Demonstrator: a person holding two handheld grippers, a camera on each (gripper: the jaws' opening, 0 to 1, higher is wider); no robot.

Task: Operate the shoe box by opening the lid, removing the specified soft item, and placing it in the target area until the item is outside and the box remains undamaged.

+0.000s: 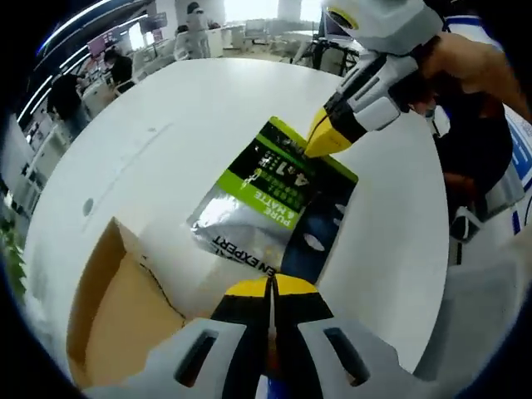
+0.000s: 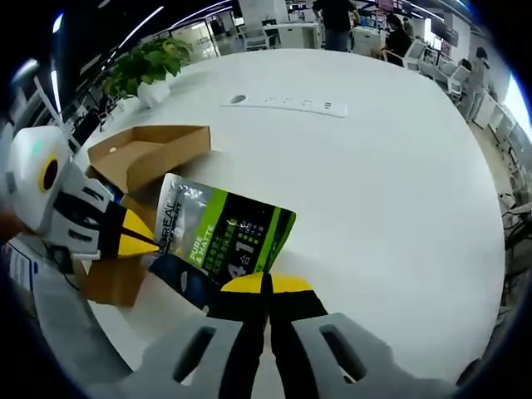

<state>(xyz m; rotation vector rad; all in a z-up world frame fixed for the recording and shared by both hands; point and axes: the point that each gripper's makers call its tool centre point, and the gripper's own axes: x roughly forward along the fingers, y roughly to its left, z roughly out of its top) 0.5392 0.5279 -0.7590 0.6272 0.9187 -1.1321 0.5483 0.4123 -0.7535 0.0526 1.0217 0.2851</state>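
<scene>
Pouch between both hand-held grippers

Large round white table; a long flat white power strip lies on it toward the far side. Potted green plant at the table's edge. Beyond: open office, desks and chairs, several people standing or seated. Long ceiling light strips run overhead. Bright daylight from windows at the far end.
</scene>
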